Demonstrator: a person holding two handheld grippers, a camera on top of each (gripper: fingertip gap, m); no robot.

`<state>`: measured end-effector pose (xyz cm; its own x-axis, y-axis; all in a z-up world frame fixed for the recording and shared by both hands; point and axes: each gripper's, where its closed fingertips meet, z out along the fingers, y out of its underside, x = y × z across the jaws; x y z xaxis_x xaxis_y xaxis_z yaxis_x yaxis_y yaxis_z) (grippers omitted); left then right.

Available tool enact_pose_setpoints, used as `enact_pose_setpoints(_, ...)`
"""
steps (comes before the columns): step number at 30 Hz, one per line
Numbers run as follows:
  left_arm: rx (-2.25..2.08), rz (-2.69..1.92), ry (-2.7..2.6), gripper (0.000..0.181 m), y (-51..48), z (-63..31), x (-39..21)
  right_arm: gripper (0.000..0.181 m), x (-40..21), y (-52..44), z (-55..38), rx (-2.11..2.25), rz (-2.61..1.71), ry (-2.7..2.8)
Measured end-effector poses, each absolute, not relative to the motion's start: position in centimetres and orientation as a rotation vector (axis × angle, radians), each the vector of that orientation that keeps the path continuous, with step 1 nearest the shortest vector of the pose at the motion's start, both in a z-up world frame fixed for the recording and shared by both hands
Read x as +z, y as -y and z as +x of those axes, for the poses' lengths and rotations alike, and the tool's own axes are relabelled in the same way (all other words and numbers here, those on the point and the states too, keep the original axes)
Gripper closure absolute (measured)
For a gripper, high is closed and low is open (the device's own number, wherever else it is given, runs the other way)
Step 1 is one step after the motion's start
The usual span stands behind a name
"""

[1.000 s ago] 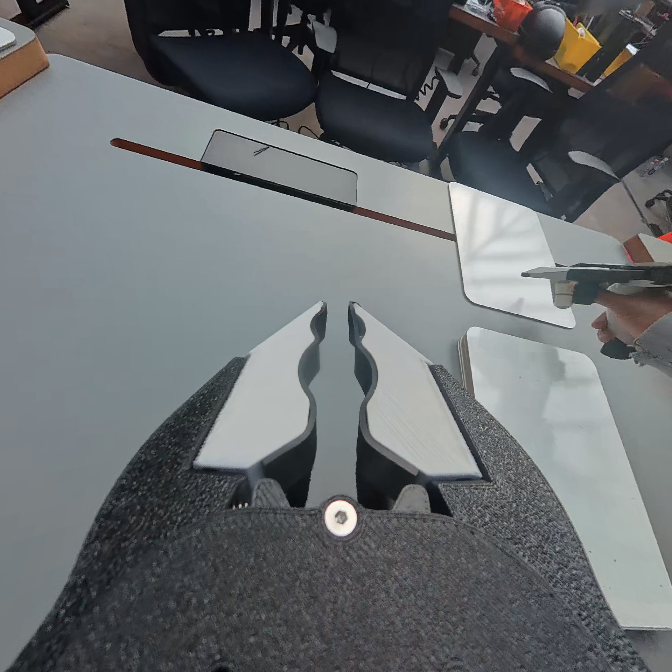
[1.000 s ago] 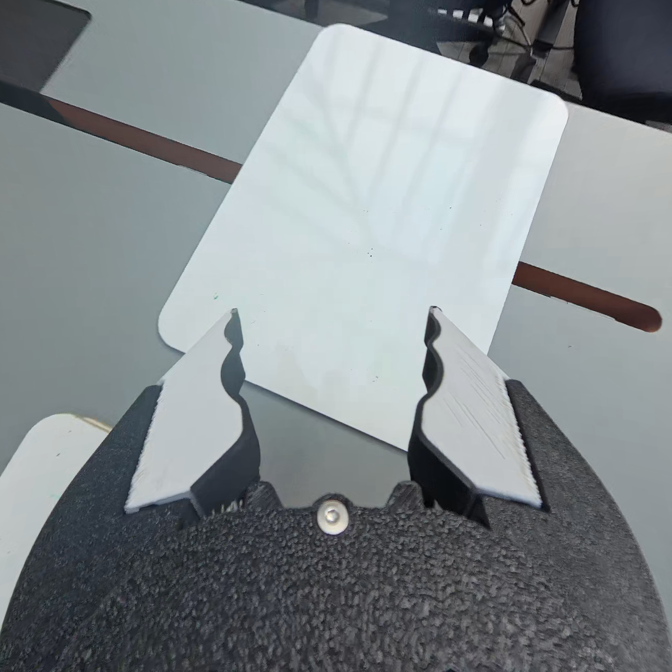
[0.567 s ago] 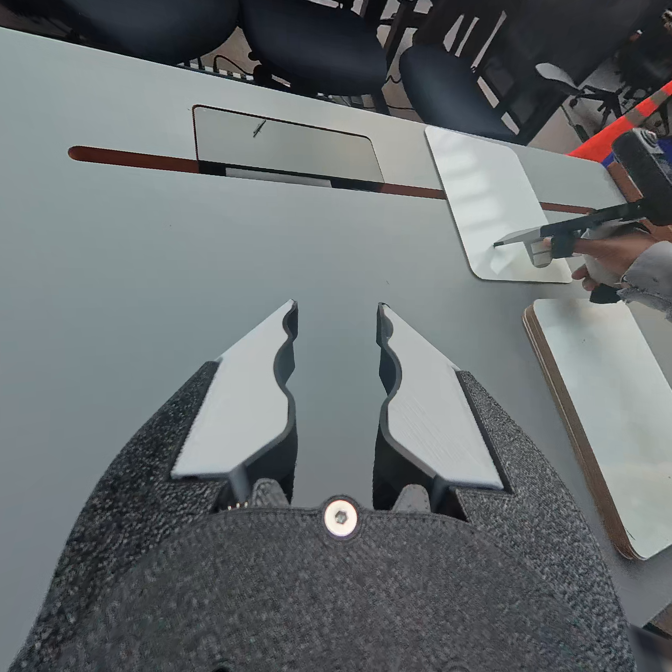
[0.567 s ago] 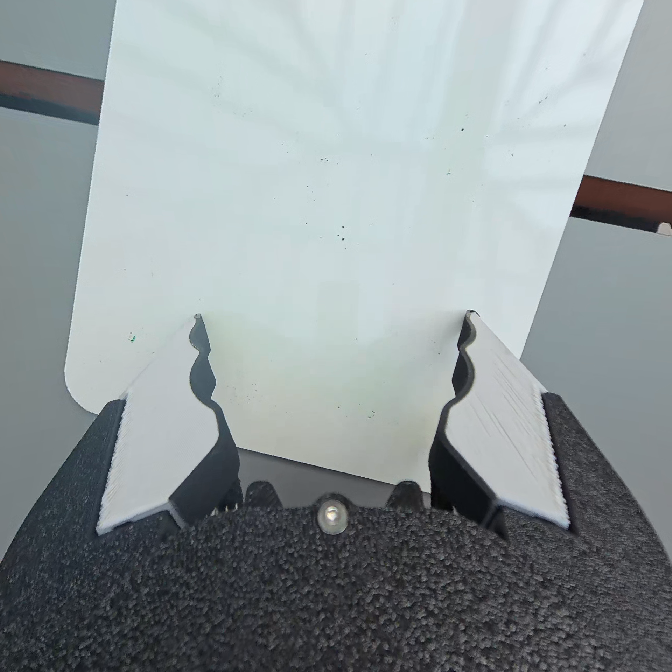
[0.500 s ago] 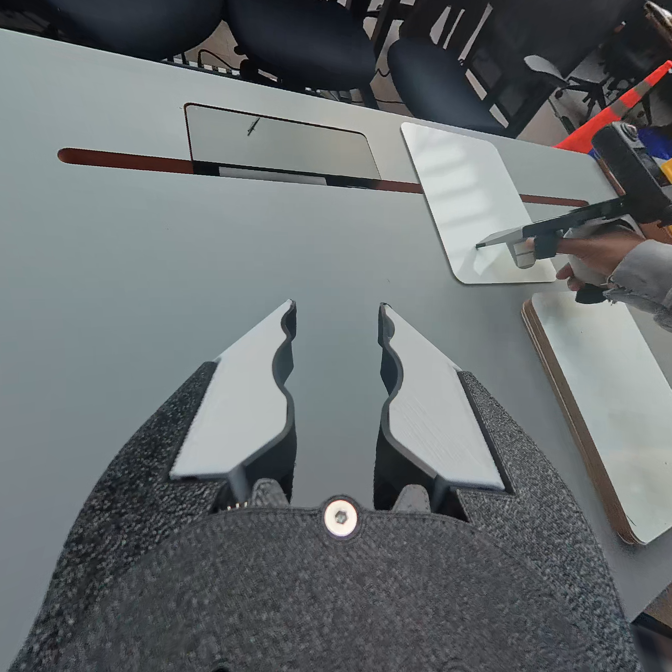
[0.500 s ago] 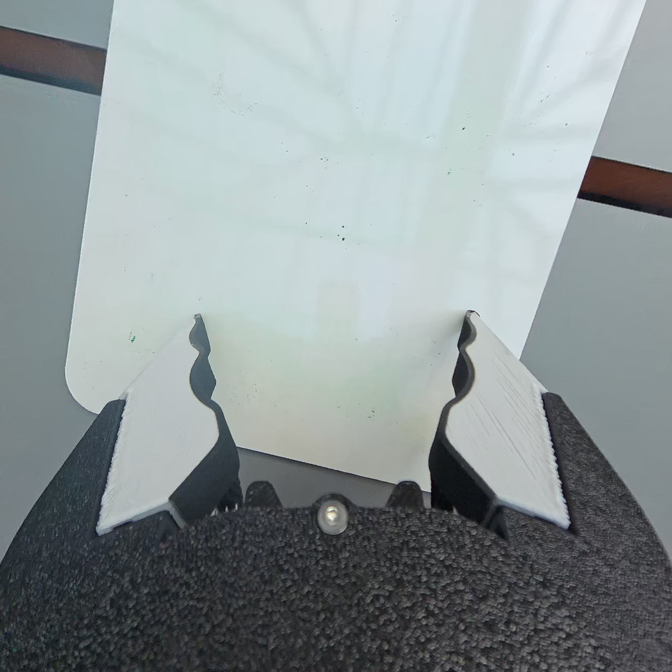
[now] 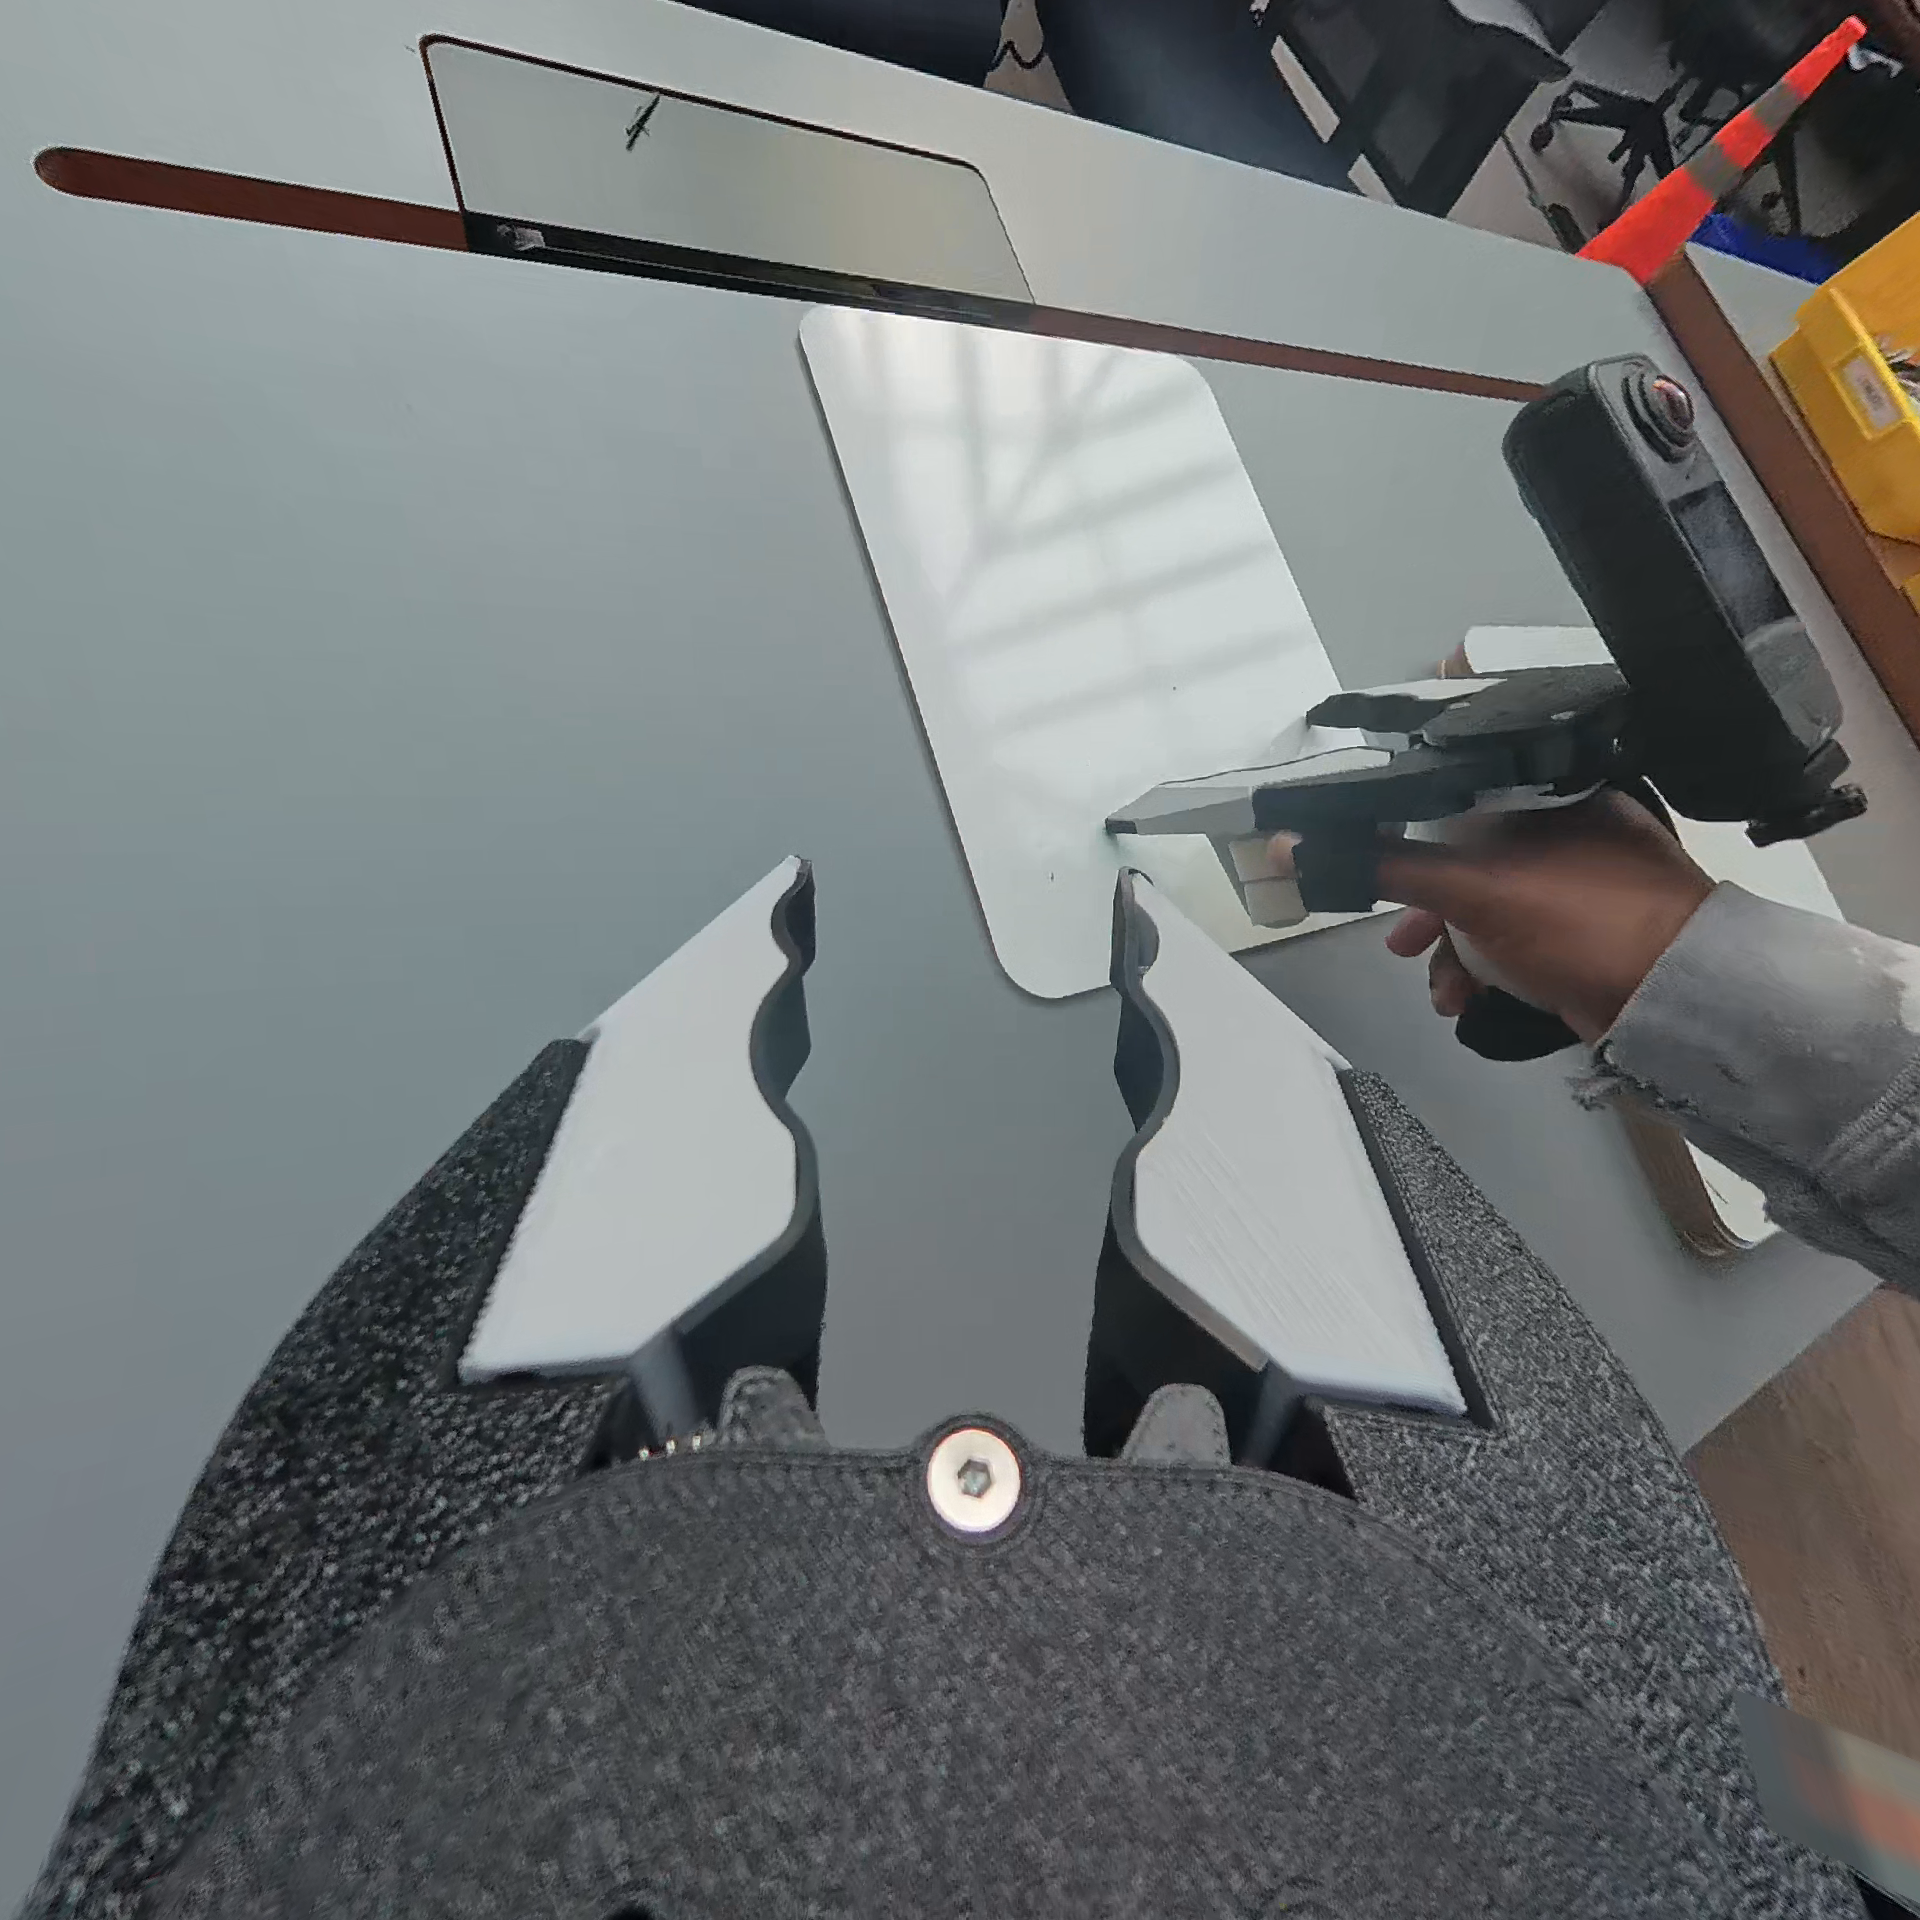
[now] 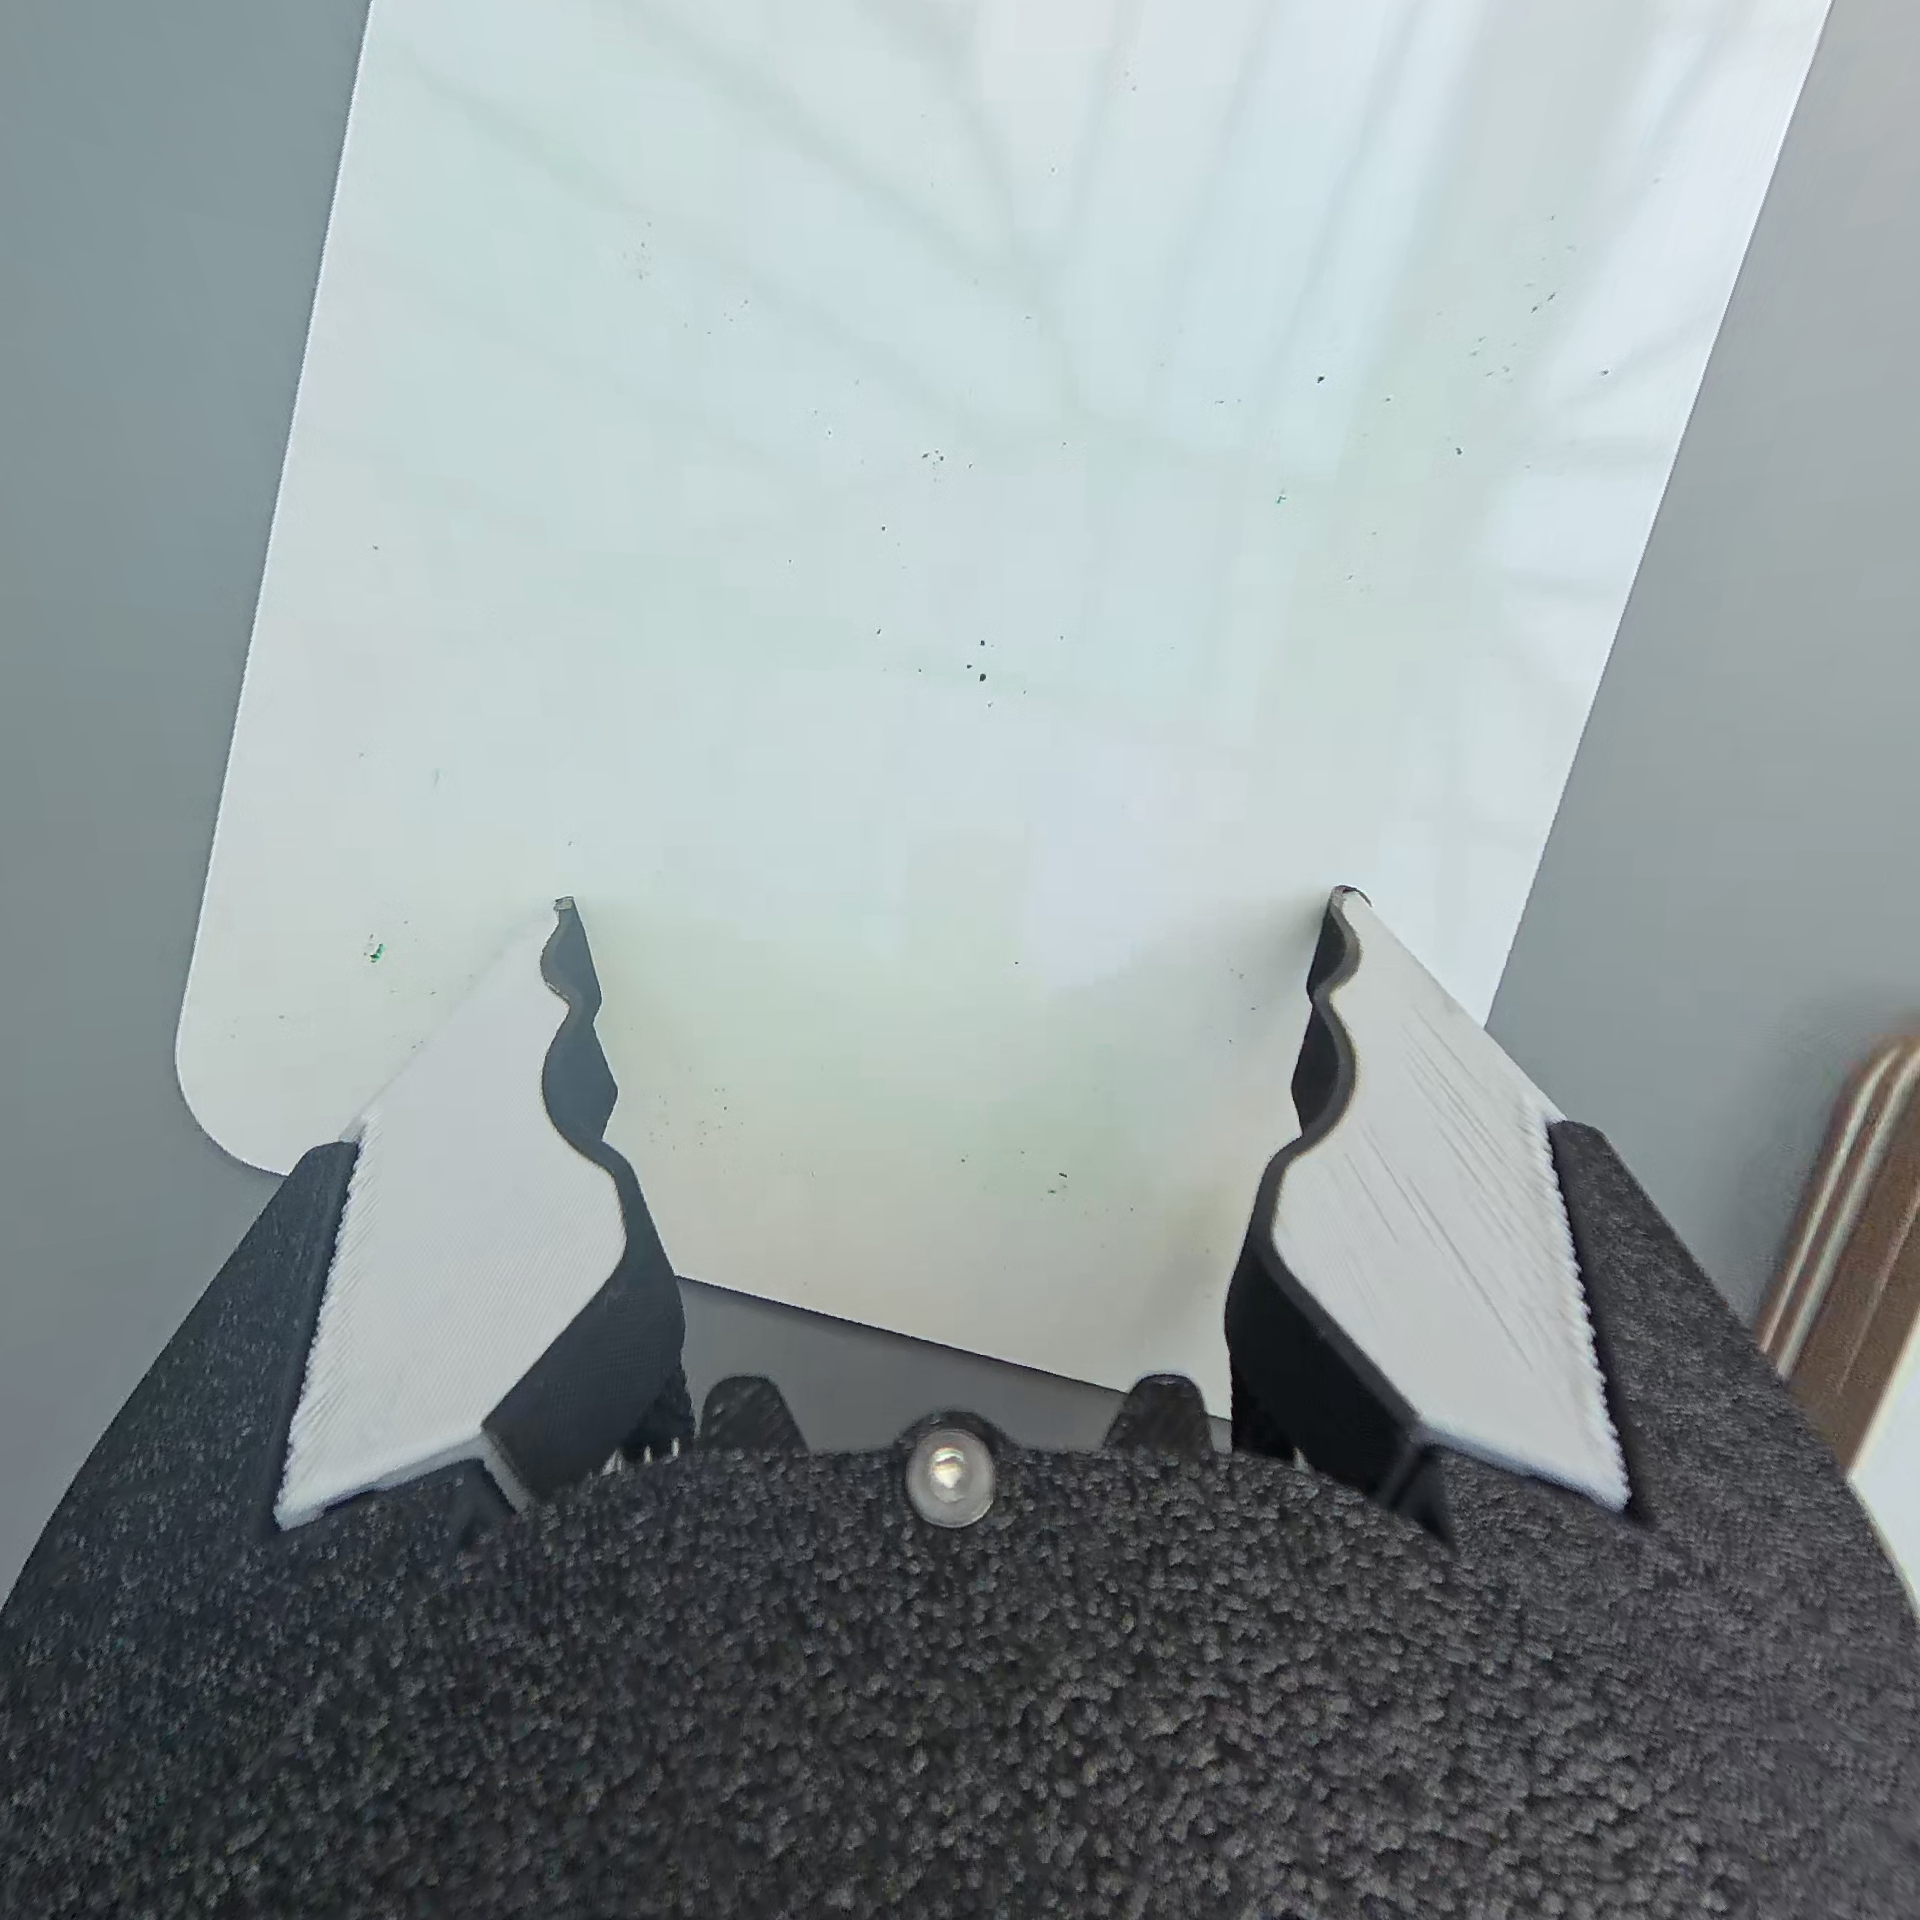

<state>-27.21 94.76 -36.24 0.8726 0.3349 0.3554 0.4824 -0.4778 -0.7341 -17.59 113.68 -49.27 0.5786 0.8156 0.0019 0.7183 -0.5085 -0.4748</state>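
White board lies flat on the grey table, long axis running away from the right gripper, whose spread, empty fingers straddle its near edge. Left gripper, also spread and empty, hangs just beside the board's near corner.

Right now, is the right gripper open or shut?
Open. The right gripper has its fingers spread wide over the white board, with nothing held between them.

The left wrist view is looking down and forward over the tabletop from a little way off. The right wrist view is hanging close above the white board, which both views are sharing.
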Motion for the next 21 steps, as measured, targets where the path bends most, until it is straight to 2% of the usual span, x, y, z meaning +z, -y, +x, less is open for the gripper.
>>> enact_pose_setpoints(13,-0.279,-2.209,0.508,0.121,-85.7,-13.6,-40.3,0.047,-49.2,-93.7,0.1,0.338,-2.336,1.182)
enact_pose_setpoints(21,-0.372,-2.282,0.571,0.119,-76.4,-4.1,-45.6,0.049,-48.2,-87.7,5.9,0.416,-2.280,1.119)
